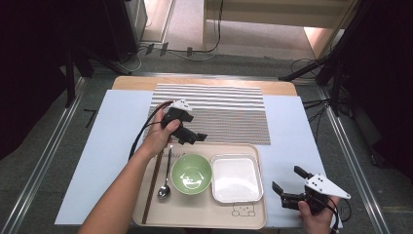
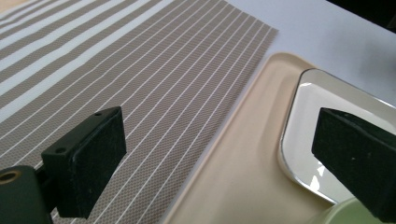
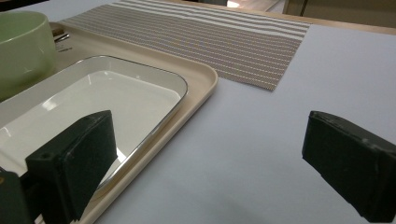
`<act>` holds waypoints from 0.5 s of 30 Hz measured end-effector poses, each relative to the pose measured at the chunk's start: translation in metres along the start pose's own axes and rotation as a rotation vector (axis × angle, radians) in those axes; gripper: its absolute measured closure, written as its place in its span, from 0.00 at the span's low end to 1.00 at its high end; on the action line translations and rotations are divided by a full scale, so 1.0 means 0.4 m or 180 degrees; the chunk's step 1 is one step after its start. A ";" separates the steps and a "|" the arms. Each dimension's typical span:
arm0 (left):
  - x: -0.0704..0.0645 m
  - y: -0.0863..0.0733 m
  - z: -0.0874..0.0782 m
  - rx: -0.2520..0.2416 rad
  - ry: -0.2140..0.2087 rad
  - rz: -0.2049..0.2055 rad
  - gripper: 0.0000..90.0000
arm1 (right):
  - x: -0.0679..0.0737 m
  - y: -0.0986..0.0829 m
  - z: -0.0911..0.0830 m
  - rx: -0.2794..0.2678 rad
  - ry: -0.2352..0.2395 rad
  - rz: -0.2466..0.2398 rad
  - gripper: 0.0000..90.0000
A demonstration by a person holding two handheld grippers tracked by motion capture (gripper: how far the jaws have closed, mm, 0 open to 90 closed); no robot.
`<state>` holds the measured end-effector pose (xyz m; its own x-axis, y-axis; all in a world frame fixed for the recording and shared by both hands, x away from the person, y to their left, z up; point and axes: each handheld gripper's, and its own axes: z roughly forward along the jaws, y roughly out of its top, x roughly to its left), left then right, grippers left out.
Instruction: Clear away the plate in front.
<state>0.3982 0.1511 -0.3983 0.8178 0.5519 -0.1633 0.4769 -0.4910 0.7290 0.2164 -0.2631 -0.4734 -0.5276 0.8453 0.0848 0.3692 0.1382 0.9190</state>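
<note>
— Left claw [image 1: 195,137] of yours hangs over the far edge of the beige tray [image 1: 204,217], near its far left corner, jaws spread wide with nothing between them. In its own view one pad [image 2: 88,163] sits above the striped placemat [image 2: 140,84] and the other above the white square dish [image 2: 303,135].

— And my right one?

— Your right claw [image 1: 287,183] is off the tray, over the pale sheet [image 1: 112,131] covering the desk, near the tray's near right corner. Its jaws are also wide apart and hold nothing. Its own view has one pad [image 3: 74,163] over the dish's rim and the other above bare sheet.

— Where do the tray's things lie?

— Your green bowl [image 1: 191,173] sits in the middle of the tray, with the white square dish [image 1: 235,178] just beside it toward the right edge. A metal spoon [image 1: 165,185] lies just left of the bowl, its bowl end toward the near edge. Dark chopsticks [image 1: 152,183] lie along the left edge, beside the spoon. The placemat spreads past the tray's far edge, toward the desk's far side.
</note>
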 end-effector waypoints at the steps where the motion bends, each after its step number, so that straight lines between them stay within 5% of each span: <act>1: 0.000 -0.009 -0.006 -0.0040 0.0016 -0.0027 0.03 | 0.000 0.000 0.000 0.0004 0.0003 0.0004 0.03; 6: 0.002 -0.050 -0.038 -0.0202 0.0080 -0.0128 0.03 | 0.002 0.000 0.000 0.0009 0.0003 0.0008 0.03; 15: 0.001 -0.131 -0.115 -0.0576 0.0461 -0.0386 0.06 | 0.005 0.002 0.001 0.0004 -0.0059 0.0019 0.01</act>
<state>0.3586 0.2080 -0.4060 0.6973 0.6964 -0.1695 0.4927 -0.2940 0.8190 0.2161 -0.2610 -0.4725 -0.5112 0.8554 0.0831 0.3732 0.1338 0.9181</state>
